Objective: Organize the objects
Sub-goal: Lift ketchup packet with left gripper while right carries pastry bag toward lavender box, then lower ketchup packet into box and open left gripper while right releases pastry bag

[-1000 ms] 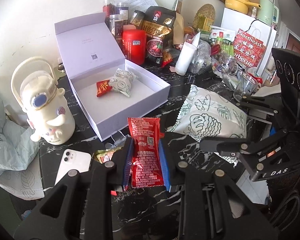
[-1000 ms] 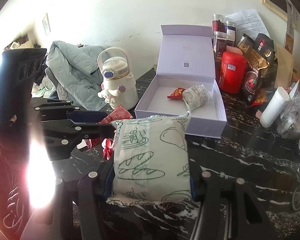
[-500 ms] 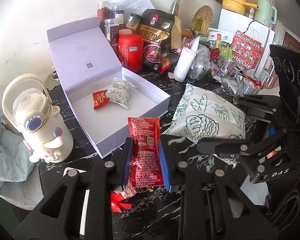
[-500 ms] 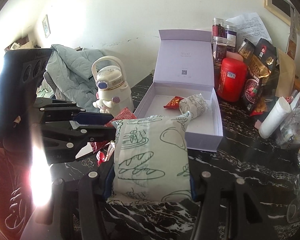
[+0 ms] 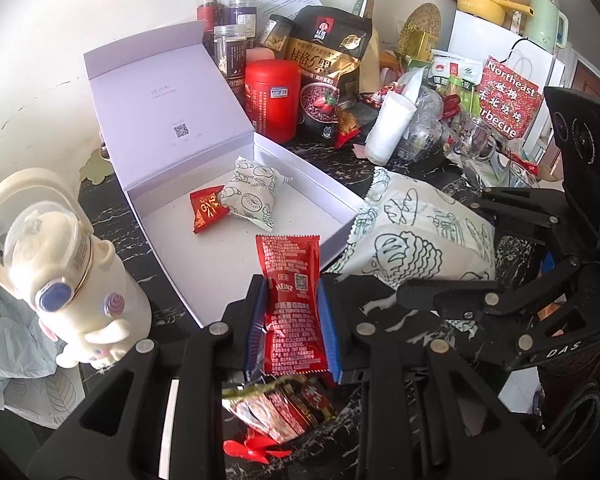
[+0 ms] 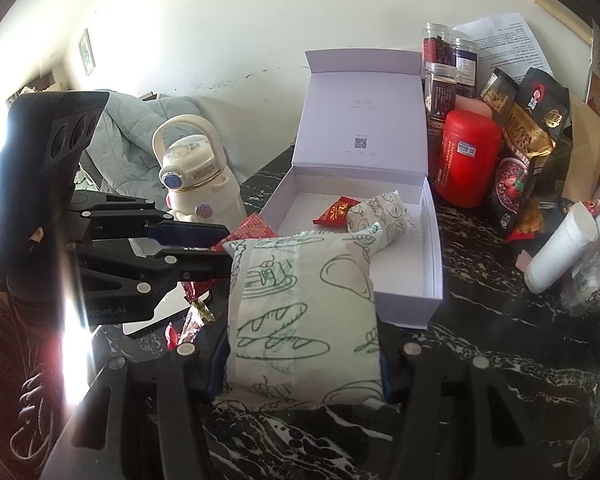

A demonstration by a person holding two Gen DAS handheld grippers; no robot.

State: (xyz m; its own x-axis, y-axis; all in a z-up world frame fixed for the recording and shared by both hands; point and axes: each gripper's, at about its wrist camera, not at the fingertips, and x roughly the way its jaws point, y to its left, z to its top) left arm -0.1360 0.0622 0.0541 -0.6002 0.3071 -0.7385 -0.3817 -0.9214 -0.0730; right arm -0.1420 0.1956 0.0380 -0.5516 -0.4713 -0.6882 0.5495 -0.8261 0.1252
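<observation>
My left gripper [image 5: 292, 308] is shut on a red ketchup packet [image 5: 290, 276], which stands upright between the blue pads just before the front wall of the open lavender box [image 5: 312, 178]. My right gripper [image 6: 302, 364] is shut on a white bread packet with green drawings [image 6: 300, 300], held at the box's near left corner [image 6: 430, 240]. Inside the box lie a small red packet [image 5: 206, 208] and a small white-green packet [image 5: 254, 194]. The left gripper [image 6: 204, 246] also shows in the right wrist view, level with the bread packet.
A cream bottle with a handle [image 5: 60, 280] stands left of the box. A red canister [image 5: 274, 98], jars, snack bags and a white cup [image 5: 388, 128] crowd the back and right. Loose candy wrappers [image 5: 284, 404] lie on the black marble top under my left gripper.
Both grippers have carried their packets closer to the open box. The box and the bottle now sit nearer and further right in the left wrist view; the phone has slid under the gripper.
</observation>
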